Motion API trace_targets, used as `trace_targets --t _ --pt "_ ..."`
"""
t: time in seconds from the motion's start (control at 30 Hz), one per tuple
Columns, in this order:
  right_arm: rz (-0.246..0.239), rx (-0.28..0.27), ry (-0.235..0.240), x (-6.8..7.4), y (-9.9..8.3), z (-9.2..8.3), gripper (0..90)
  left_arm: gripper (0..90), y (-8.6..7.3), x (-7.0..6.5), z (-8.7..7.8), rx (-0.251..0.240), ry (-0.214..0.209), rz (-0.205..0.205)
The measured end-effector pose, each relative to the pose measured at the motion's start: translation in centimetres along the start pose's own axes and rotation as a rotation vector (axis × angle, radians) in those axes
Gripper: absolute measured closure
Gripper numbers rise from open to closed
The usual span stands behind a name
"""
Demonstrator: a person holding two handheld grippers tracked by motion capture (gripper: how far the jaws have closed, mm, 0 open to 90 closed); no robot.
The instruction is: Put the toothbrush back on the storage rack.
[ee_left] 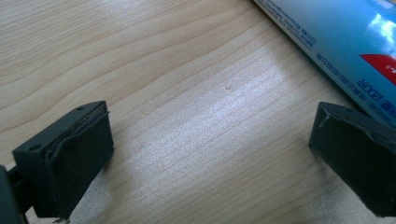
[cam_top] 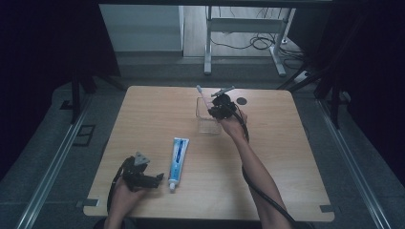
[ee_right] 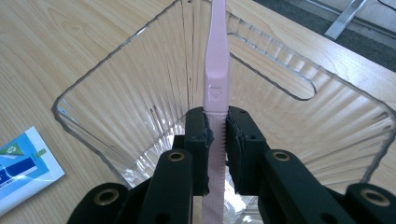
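Toothbrush [ee_right: 216,70] clamped in right gripper [ee_right: 217,135] jaws over clear container [ee_right: 107,88]; left gripper [ee_left: 210,140] jaws apart beside toothpaste tube [ee_left: 341,42].

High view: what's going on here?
A person works at a wooden table with a claw in each hand. The right claw is shut on a pink toothbrush and holds it inside a clear ribbed cup; the handle runs up past the cup's rim. The left claw is open, jaws wide apart over bare wood, next to a blue toothpaste tube that lies flat and untouched.
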State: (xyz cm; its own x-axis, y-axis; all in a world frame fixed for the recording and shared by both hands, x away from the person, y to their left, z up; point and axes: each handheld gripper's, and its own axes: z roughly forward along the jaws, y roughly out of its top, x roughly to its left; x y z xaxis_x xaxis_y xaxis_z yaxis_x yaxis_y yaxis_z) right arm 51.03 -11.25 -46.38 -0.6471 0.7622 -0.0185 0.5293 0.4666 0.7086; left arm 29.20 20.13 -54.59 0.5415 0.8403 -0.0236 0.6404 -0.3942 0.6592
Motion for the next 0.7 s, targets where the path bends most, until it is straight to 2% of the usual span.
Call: trace_targets --t 0.37,0.7 --pt "0.008 0.022 0.010 -0.25 -0.17 0.16 76.9 0.0 0.00 0.01 0.00 0.001 0.000 0.001" --pt "0.009 0.011 0.033 -0.12 -0.03 -0.27 67.6 0.0 0.00 0.01 0.01 0.000 0.000 0.001"
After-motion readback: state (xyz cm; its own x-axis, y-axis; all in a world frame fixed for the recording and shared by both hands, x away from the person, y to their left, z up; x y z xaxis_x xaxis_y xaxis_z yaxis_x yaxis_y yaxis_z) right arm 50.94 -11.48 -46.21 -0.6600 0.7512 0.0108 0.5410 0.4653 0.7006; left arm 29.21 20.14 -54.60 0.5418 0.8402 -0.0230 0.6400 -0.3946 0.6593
